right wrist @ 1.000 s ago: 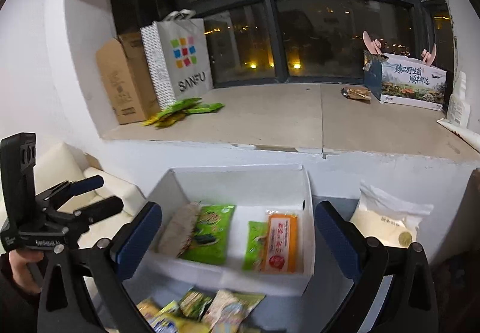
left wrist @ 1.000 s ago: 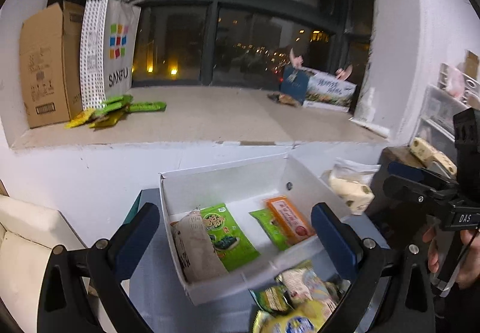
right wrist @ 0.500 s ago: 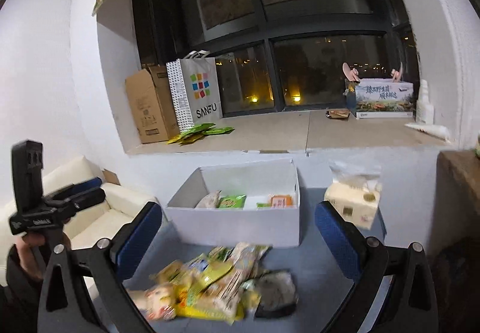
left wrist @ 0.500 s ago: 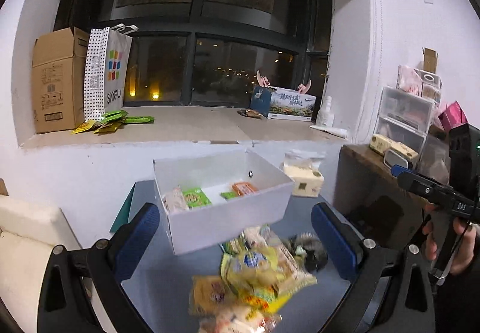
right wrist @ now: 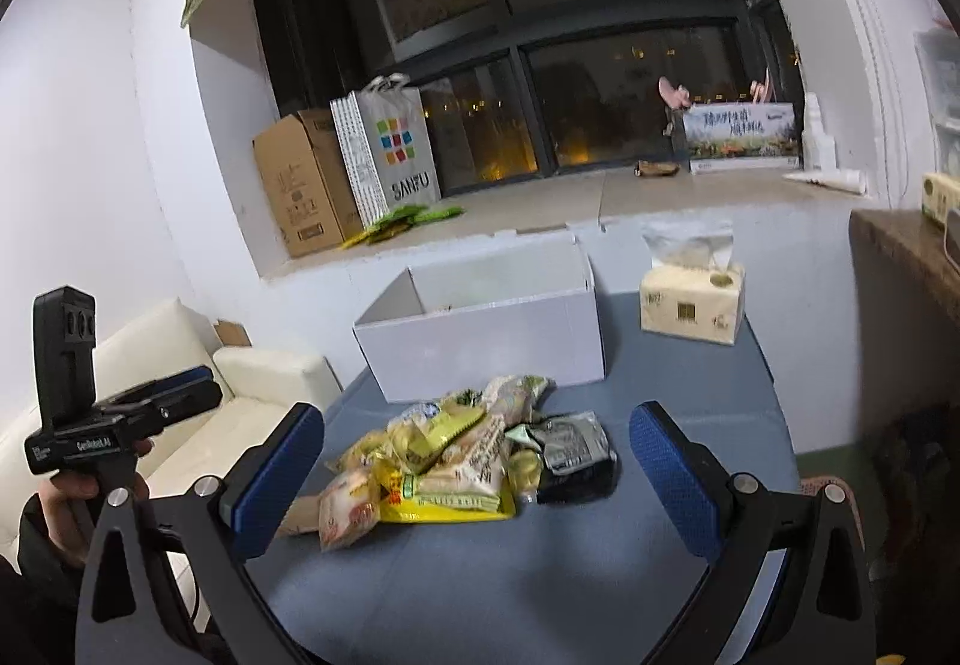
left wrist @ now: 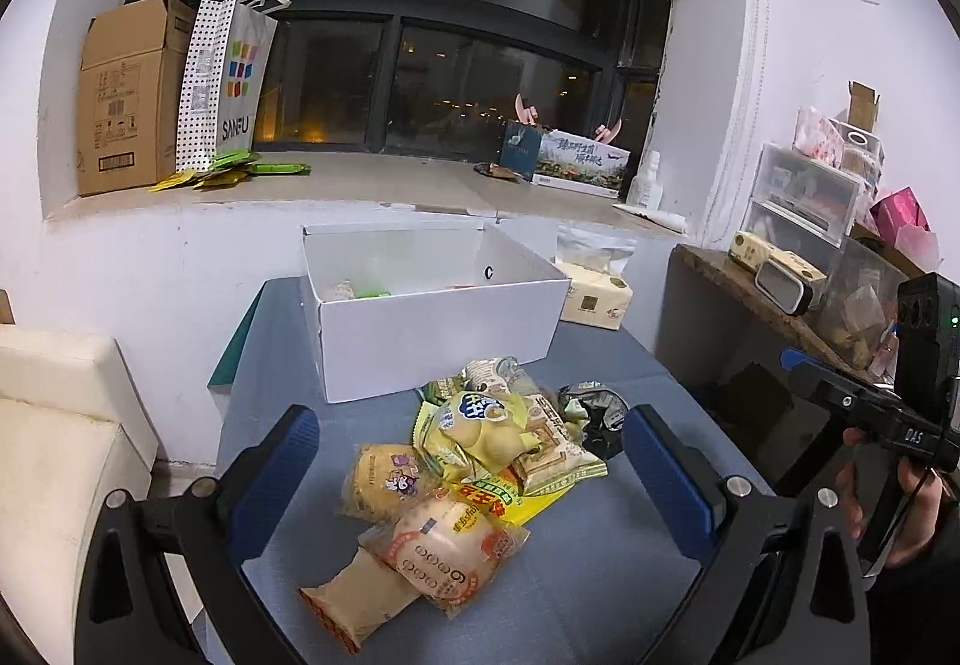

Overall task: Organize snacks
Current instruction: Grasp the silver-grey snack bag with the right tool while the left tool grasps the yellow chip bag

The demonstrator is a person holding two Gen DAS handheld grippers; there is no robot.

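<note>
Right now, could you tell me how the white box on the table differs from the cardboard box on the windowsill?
The white box is low, wide and lies flat, while the cardboard box is brown and stands tall. The white box sits on the blue table behind the snack pile; the cardboard box stands on the windowsill beside a shopping bag. Both are open-topped.
</note>
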